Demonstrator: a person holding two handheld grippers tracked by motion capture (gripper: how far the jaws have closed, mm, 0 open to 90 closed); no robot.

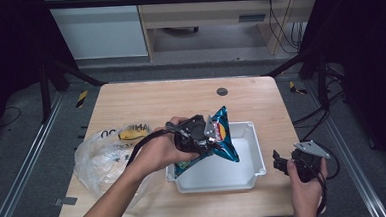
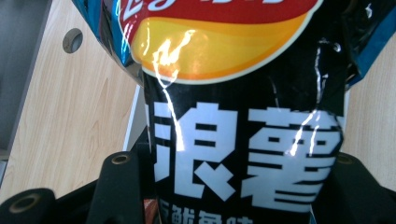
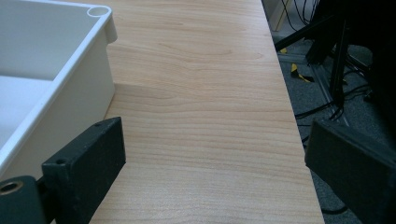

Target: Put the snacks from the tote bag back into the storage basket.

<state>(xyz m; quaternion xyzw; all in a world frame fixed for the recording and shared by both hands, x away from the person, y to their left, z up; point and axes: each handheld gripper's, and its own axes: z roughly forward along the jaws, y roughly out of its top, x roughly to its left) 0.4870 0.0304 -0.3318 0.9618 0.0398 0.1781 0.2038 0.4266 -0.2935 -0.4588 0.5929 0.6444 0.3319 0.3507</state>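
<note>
The wooden table (image 1: 145, 98) carries a crumpled clear plastic bag (image 1: 103, 155) at its left edge and a white tray (image 1: 256, 155) right of centre. Over the tray's left side hangs the blue-and-black chip bag (image 1: 225, 134), tilted — pinched between the jaws of the left gripper (image 1: 195, 133). The right gripper (image 1: 284, 164) rests beside the tray's right wall, jaws spread wide — nothing between them.
</note>
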